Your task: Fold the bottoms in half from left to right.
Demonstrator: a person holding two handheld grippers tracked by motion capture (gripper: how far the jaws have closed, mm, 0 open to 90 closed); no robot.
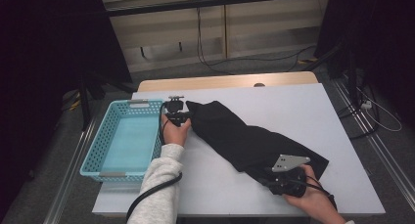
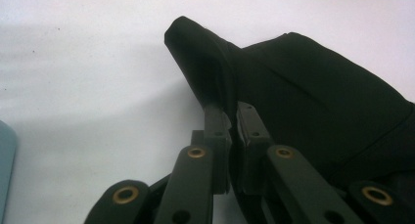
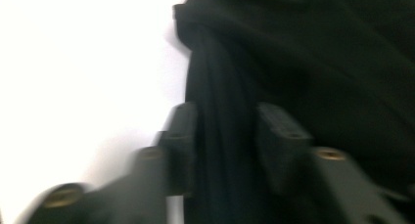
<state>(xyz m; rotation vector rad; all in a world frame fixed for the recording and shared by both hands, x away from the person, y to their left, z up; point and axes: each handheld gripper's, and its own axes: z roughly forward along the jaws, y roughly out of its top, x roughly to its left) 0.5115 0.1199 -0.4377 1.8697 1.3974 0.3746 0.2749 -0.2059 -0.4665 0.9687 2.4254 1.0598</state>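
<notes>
A black garment (image 1: 249, 138), folded into a long strip, lies aslant across the white table (image 1: 293, 106); one end sits just beside the turquoise basket (image 1: 105, 150), the other end near the table's front edge, well apart from the basket. The left gripper (image 1: 182, 117) works at the end beside the basket; seen in the left gripper view, its jaws are pinched nearly together on the cloth's edge (image 2: 215, 87), with a thin fold caught between the pads. The right gripper (image 1: 274, 181) is at the far end from the basket; in the right gripper view, which is blurred, a thick roll of the fabric (image 3: 222, 150) stands between its jaws, which are narrow around it; whether the pads already press on it I cannot tell.

The likely risks, as I judge them: the left hold takes only a sliver of hem, so a lift or pull towards the basket could slide it free; the right jaws may gather only some of the bunched layers, leaving the rest to sag and unfold; if the two hands move unevenly, the strip could twist, drag on the table, or snag on the basket's rim (image 1: 161, 131) instead of clearing it.
</notes>
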